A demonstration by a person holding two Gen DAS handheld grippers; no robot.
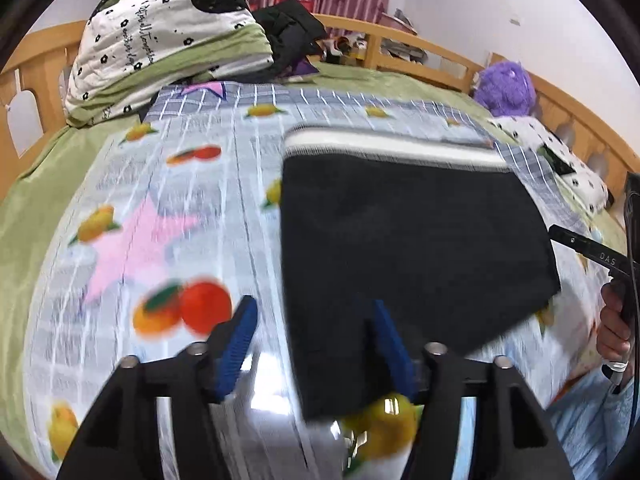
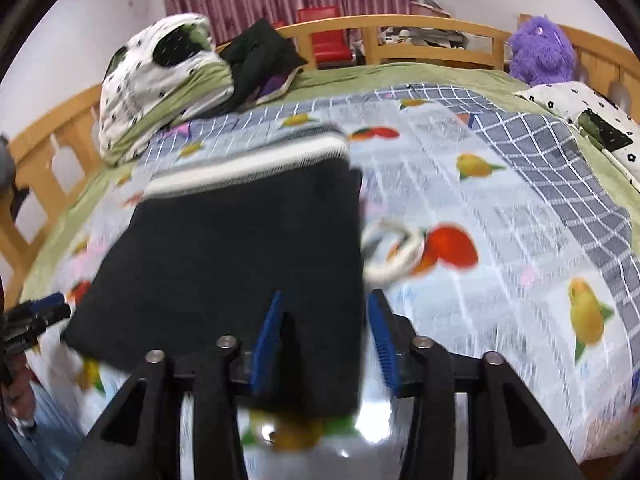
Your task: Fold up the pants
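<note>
Black folded pants lie flat on the fruit-print bedspread, their white and grey striped waistband at the far end. My left gripper is open over the pants' near left corner: its right finger is above the cloth, its left finger out over the bedspread. My right gripper is open over the near right corner, the cloth's edge lying between its blue pads without being pinched. A blurred white loop lies just right of the pants. A hand holds the other gripper at the right edge.
A rolled white and green quilt and dark clothes sit at the far left of the bed. A purple plush toy and a dotted pillow are at the far right. A wooden rail rings the bed.
</note>
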